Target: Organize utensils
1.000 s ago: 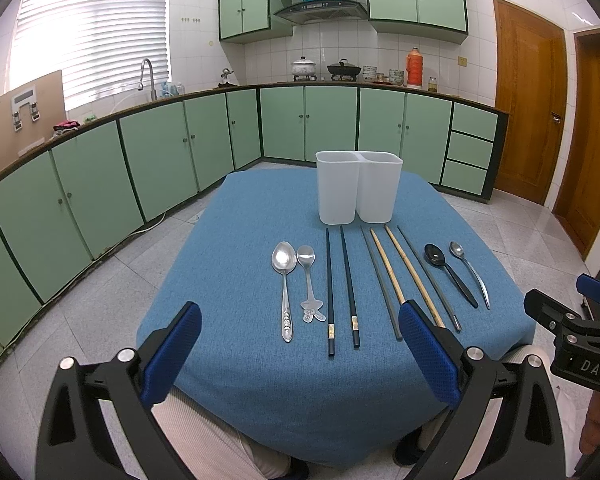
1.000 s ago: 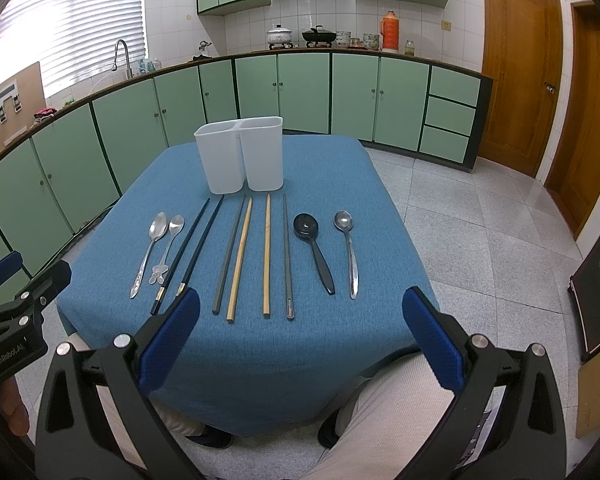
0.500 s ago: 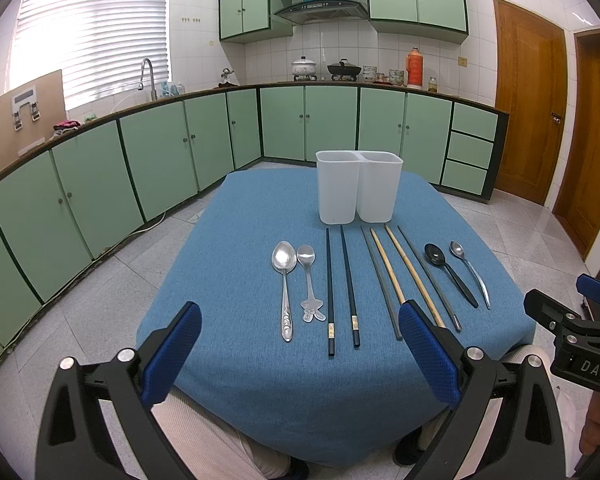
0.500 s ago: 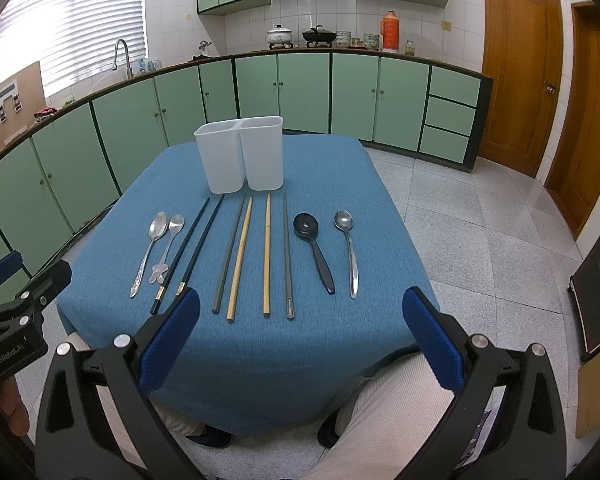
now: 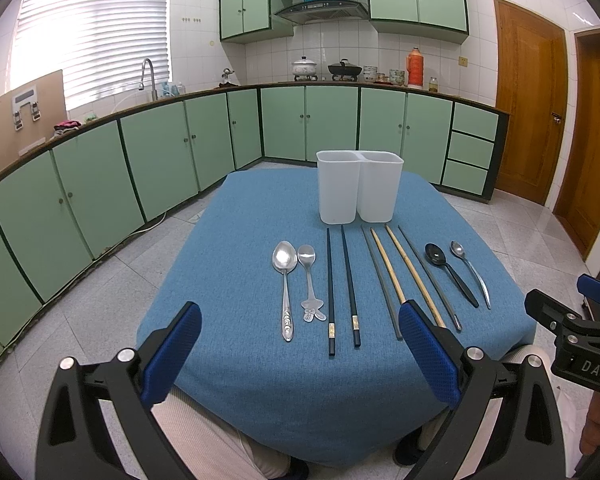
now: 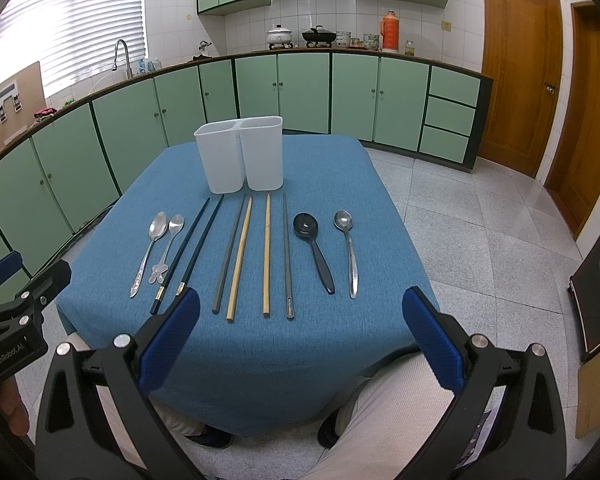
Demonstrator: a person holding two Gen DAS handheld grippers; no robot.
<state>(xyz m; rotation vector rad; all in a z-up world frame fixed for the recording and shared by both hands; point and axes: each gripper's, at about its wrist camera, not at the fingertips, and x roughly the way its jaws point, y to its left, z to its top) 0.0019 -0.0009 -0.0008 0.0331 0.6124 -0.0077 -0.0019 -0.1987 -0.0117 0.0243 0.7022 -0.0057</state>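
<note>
Grippers, the left gripper [image 5: 300, 350] and the right gripper [image 6: 302, 330], hover spread wide and empty at the near edge of a blue-clothed table [image 6: 320, 352], spoons [image 6: 350, 248] and chopsticks [image 6: 238, 254] in a row just beyond, a white two-compartment holder [image 6: 242, 164] farthest back.

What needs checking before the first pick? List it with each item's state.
1. Left tool open, nothing held: ok.
2. Right tool open, nothing held: ok.
3. Holder upright on the table: ok.
4. Holder compartments empty: cannot tell, insides hidden.
5. Spoons and chopsticks lie apart in a row, none overlapping: ok.
6. Path to the black spoon clear: ok.
</note>
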